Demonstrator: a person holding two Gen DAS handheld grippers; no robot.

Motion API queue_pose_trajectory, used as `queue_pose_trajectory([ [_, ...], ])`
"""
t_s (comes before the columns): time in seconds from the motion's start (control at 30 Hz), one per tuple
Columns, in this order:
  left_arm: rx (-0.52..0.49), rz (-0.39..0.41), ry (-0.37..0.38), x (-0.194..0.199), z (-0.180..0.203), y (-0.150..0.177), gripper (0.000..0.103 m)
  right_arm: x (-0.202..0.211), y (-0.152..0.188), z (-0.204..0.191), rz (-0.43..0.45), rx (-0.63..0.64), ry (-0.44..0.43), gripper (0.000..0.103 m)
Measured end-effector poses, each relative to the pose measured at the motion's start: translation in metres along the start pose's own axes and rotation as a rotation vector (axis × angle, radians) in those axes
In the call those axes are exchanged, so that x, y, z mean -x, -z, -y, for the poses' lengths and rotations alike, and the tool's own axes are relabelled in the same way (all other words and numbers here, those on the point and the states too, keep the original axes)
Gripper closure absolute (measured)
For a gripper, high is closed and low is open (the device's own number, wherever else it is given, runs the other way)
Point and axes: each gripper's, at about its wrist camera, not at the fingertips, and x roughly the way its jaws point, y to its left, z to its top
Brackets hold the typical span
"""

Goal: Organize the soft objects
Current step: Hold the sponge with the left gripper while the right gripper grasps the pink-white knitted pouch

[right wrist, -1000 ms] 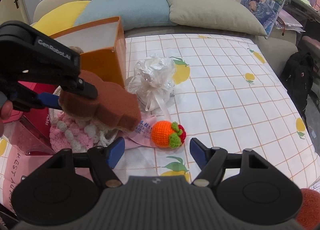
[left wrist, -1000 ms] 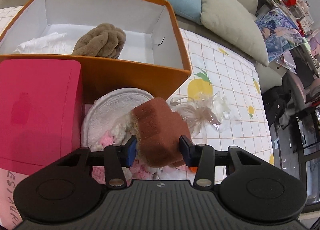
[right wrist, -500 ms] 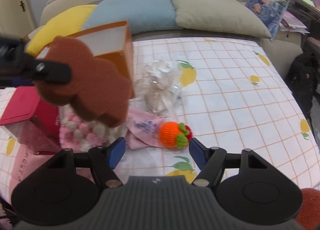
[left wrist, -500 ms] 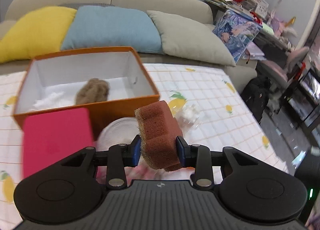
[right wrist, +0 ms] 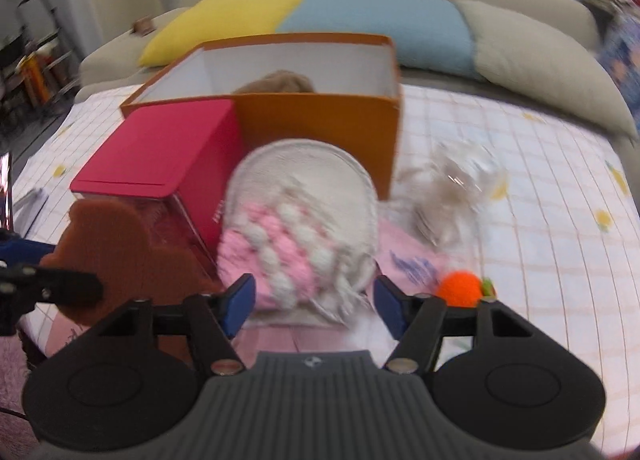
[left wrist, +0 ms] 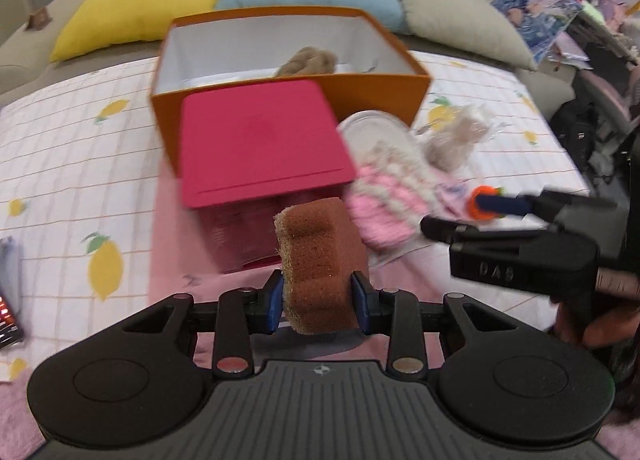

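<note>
- Left wrist view: left gripper (left wrist: 319, 302) is clamped on the brown sponge (left wrist: 320, 260), held up in front of the red box (left wrist: 260, 139) and orange box (left wrist: 288, 99)
- Right wrist view: right gripper (right wrist: 314, 306), jaws apart, hovers at the pink-white knit piece (right wrist: 280, 252); sponge at far left

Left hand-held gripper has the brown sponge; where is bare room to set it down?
Bare tablecloth left of the orange box, and right of the cellophane bundle. Some box floor beside the brown plush. Crowded in front: red case, pink knit, orange toy.
</note>
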Motion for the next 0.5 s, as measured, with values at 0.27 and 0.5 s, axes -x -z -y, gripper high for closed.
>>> queue_pose_trajectory([
  [0.27, 0.06, 0.007, -0.078, -0.009, -0.019, 0.008, 0.064, -0.036, -0.021, -0.011, -0.127, -0.068, -0.037, 0.019],
  [0.5, 0.074, -0.003, -0.061, -0.02, -0.023, 0.007, 0.064, -0.057, -0.028, -0.014, -0.183, -0.246, -0.062, 0.02],
])
